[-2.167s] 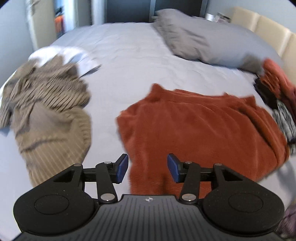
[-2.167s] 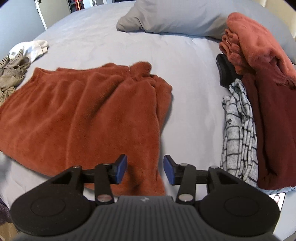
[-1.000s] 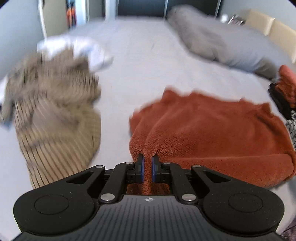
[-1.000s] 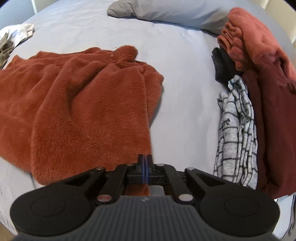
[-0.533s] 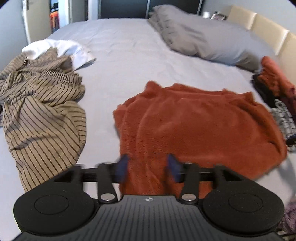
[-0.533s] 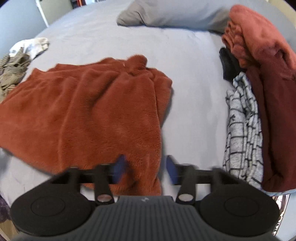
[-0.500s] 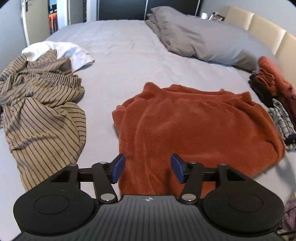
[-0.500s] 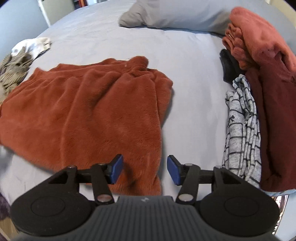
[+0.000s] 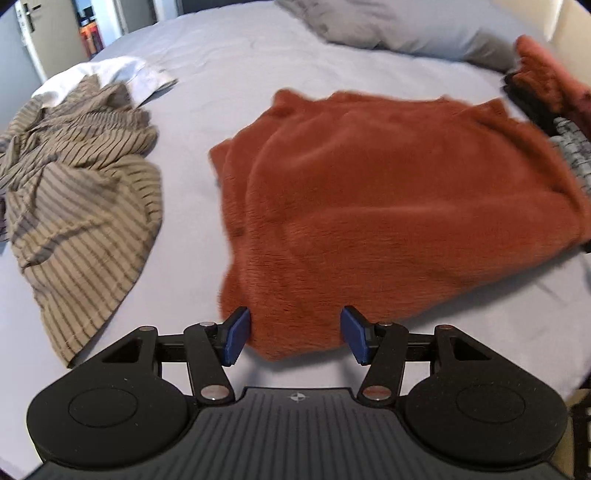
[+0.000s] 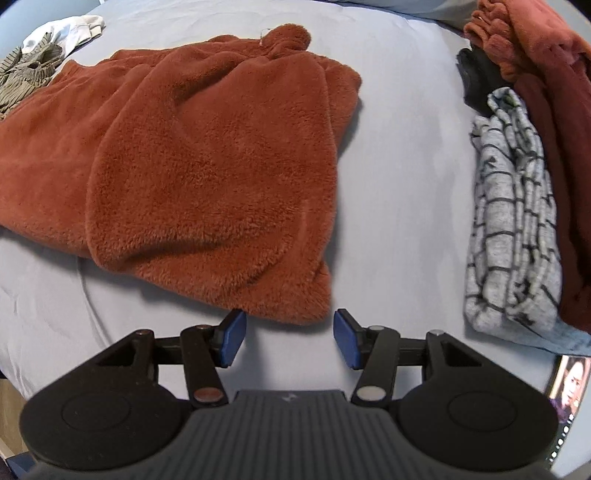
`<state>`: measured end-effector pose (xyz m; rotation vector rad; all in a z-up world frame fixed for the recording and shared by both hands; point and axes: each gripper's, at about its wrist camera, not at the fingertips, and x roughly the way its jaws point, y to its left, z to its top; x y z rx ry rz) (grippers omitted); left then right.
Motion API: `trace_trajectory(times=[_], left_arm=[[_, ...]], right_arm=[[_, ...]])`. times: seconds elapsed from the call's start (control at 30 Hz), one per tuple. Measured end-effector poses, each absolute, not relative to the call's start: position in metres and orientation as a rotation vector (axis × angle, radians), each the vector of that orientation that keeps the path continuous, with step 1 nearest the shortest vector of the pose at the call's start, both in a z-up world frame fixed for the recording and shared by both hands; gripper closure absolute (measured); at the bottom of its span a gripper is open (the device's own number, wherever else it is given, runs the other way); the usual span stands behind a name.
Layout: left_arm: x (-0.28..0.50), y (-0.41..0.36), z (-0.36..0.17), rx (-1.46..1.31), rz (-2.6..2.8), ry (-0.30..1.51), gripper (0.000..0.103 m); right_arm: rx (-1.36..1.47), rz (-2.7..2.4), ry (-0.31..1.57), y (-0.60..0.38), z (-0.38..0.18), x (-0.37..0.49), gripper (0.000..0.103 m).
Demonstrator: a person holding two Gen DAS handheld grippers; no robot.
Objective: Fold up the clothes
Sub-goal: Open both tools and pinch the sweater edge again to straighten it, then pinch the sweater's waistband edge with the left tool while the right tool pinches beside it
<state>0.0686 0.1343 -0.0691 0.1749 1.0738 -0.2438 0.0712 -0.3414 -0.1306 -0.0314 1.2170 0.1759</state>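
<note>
A rust fleece garment (image 9: 388, 206) lies folded flat on the grey bed sheet (image 9: 229, 66). In the left wrist view my left gripper (image 9: 295, 334) is open, and the fleece's near left corner lies between its blue pads (image 9: 236, 334) without being pinched. The right wrist view shows the same fleece (image 10: 207, 158) from its right side. My right gripper (image 10: 286, 338) is open just in front of the near right corner, with only sheet between its pads (image 10: 345, 338).
A crumpled beige striped garment (image 9: 81, 192) and a white one (image 9: 110, 74) lie to the left. Right of the fleece sits a pile: grey checked cloth (image 10: 509, 229), dark red cloth (image 10: 565, 147), a black item (image 10: 476, 81). A lit phone (image 10: 565, 387) lies near the bed edge. Grey pillows (image 9: 406, 26) are at the back.
A second ago both grippers were shut on the fleece's near edge. Both have let go and opened, the fleece has settled flat, and both grippers have dropped closer to its near corners.
</note>
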Motion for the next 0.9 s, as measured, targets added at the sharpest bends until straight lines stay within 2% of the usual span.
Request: trace_trajectory(times=[0.03, 0.07, 0.1, 0.13, 0.23, 0.27, 0.5, 0.7, 0.8, 0.9], left_arm=[[0.072, 0.136, -0.073, 0.168, -0.234, 1.080, 0.050], [0.073, 0.138, -0.074, 0.156, -0.242, 1.084, 0.051], [0.075, 0.140, -0.076, 0.145, -0.251, 1.087, 0.058], [0.076, 0.142, -0.077, 0.133, -0.259, 1.091, 0.070], [0.074, 0.138, -0.073, 0.172, -0.264, 1.061, 0.093], [0.072, 0.136, -0.069, 0.191, -0.262, 1.042, 0.095], [0.058, 0.152, -0.013, 0.136, -0.207, 0.854, 0.097], [0.071, 0.152, -0.061, 0.210, -0.165, 1.051, 0.097], [0.068, 0.142, -0.077, 0.328, -0.174, 1.052, 0.097], [0.067, 0.142, -0.074, 0.328, -0.205, 1.069, 0.095]], right_arm=[[-0.035, 0.180, 1.207, -0.340, -0.132, 0.072, 0.048], [-0.043, 0.183, 1.199, -0.338, -0.134, 0.073, 0.055], [-0.044, 0.185, 1.191, -0.337, -0.134, 0.074, 0.063], [-0.040, 0.185, 1.192, -0.336, -0.133, 0.076, 0.074], [-0.070, 0.169, 1.184, -0.332, -0.124, 0.077, 0.083], [-0.093, 0.156, 1.171, -0.330, -0.117, 0.077, 0.085], [-0.109, 0.094, 1.111, -0.344, -0.075, 0.076, 0.088], [-0.132, 0.075, 1.275, -0.344, -0.131, 0.080, 0.090], [-0.162, 0.085, 1.282, -0.344, -0.140, 0.080, 0.090], [-0.108, 0.091, 1.315, -0.354, -0.137, 0.082, 0.082]])
